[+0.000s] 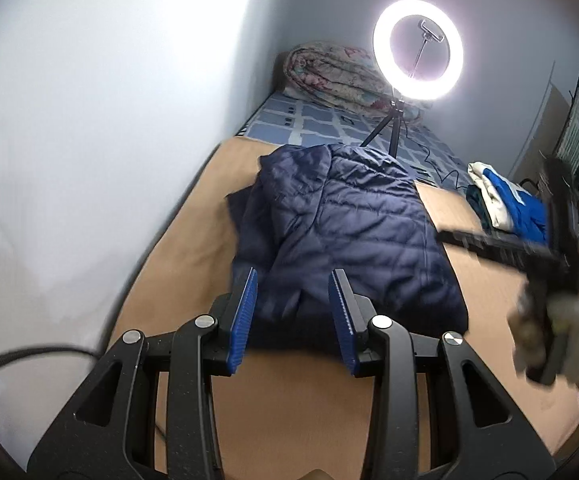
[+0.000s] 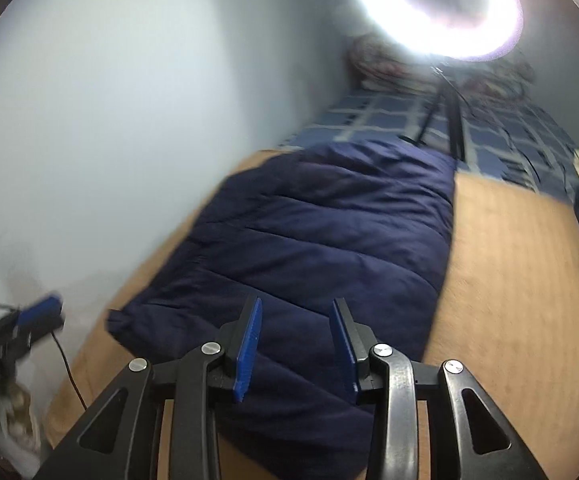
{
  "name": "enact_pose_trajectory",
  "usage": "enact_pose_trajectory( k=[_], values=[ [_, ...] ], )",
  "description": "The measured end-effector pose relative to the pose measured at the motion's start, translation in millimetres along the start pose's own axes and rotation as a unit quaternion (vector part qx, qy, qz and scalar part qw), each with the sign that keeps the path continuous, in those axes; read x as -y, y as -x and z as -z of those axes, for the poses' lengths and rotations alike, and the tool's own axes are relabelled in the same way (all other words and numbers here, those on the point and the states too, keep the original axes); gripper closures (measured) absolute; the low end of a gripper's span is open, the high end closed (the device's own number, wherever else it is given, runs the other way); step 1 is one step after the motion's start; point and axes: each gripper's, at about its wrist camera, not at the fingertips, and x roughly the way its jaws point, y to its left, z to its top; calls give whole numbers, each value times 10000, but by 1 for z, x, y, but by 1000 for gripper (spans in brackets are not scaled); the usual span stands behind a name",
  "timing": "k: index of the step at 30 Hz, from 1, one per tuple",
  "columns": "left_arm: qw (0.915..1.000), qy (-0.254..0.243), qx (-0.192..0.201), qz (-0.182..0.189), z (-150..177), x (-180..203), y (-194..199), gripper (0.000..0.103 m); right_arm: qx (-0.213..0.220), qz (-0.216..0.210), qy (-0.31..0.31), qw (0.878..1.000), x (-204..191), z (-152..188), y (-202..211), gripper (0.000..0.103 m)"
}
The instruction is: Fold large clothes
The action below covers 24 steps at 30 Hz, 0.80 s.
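Bed (image 1: 177, 240), tan cover: navy puffer jacket (image 1: 349, 232), part-folded. Left claw (image 1: 292, 316), right claw (image 2: 296, 344): both apart, empty. Risk: slippery padding springs open.

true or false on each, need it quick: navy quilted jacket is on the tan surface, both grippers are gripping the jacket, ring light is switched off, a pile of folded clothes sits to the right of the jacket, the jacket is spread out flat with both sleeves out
1. The navy quilted puffer jacket lies on the tan cardboard-coloured surface. True.
2. Both grippers grip the jacket. False: the left gripper and the right gripper have their blue-padded fingers apart, with no fabric pinched.
3. The round ring light on its tripod is off. False: it glows bright white.
4. A pile of blue and white folded clothes sits right of the jacket. True.
5. The jacket is spread flat with sleeves out. False: it is folded in on itself into a narrower bundle.
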Motion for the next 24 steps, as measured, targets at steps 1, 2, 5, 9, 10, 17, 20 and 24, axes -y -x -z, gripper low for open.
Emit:
enact_pose_trajectory(
  k=[1, 2, 5, 9, 10, 17, 20, 24],
  values=[
    [10000, -23, -25, -78, -6, 2, -13, 65, -8, 29, 6, 10000, 3, 1, -7, 66],
    [9999, 2, -60, -99, -11, 3, -26, 65, -24, 45, 44, 10000, 5, 6, -8, 66],
    [9990, 115, -309, -303, -13, -4, -58, 65, -160, 64, 363, 9992, -8, 19, -24, 66],
    [9947, 15, -765, -692, 12, -21, -96, 65, -342, 81, 737, 9967, -25, 33, -39, 65],
    [9934, 10, -903, -701, 20, -27, -106, 65, -427, 127, 814, 9957, -28, 37, -46, 65],
    [9930, 466, -1008, -406, 29, -56, -103, 59, -529, -52, 967, 9939, -25, 38, -33, 50],
    [9920, 910, -873, 105, 17, -67, -81, 28, -54, -152, 439, 9989, 7, 40, 0, 17],
    [9800, 1443, -1110, 806, 9, -83, -82, 18, -108, -505, -548, 9972, 55, 53, 18, 12]
  ],
)
